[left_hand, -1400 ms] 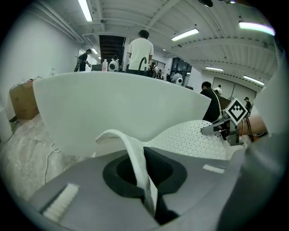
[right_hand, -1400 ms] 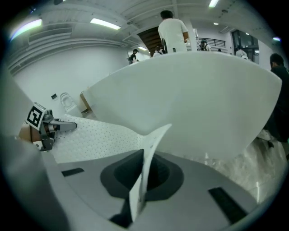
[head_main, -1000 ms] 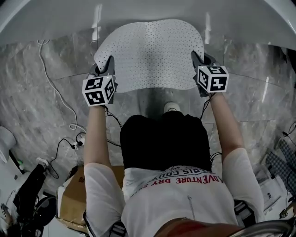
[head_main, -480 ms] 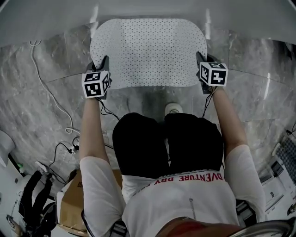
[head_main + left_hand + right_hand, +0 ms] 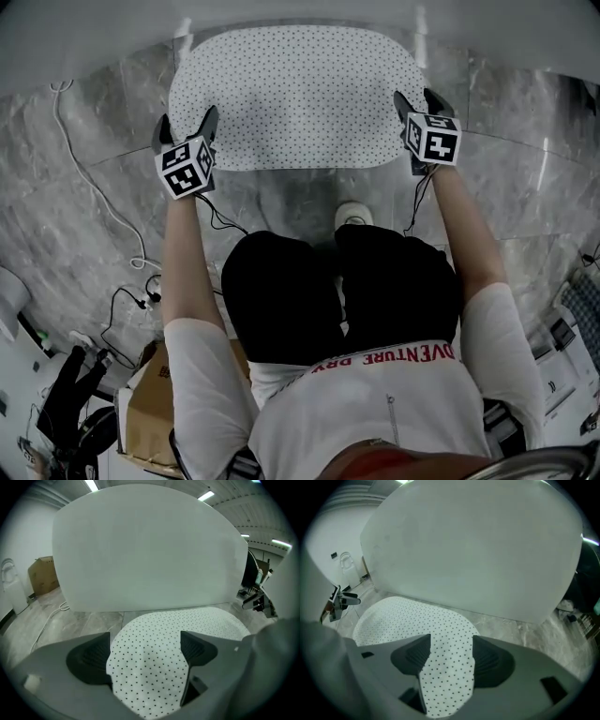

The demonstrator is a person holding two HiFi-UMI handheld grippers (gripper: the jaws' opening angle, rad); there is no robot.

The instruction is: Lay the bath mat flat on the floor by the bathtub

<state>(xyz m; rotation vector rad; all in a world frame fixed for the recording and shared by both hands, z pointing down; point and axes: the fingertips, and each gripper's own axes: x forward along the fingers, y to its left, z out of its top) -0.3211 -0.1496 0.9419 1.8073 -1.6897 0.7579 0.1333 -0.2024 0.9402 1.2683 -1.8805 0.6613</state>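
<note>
The white dotted bath mat (image 5: 295, 94) lies spread flat on the grey marble floor, right against the white bathtub (image 5: 300, 14). My left gripper (image 5: 186, 127) is at the mat's near left corner and its jaws are opening. In the left gripper view the left gripper (image 5: 145, 653) has wide-spread pads, with the mat (image 5: 187, 625) lying between and below them. My right gripper (image 5: 418, 101) is at the near right corner, its jaws opening too. The right gripper view shows the right gripper (image 5: 447, 656) with a strip of the mat (image 5: 403, 616) between its parted pads.
The tub wall (image 5: 150, 550) fills the view straight ahead. A white cable (image 5: 89, 178) snakes over the floor at left. A cardboard box (image 5: 141, 394) and dark gear sit behind the person at lower left. The person's shoe (image 5: 349, 217) rests just short of the mat.
The mat went from hanging curled between the grippers to lying flat against the tub. Both grippers moved forward and down, and their jaws have parted off the mat's corners.
</note>
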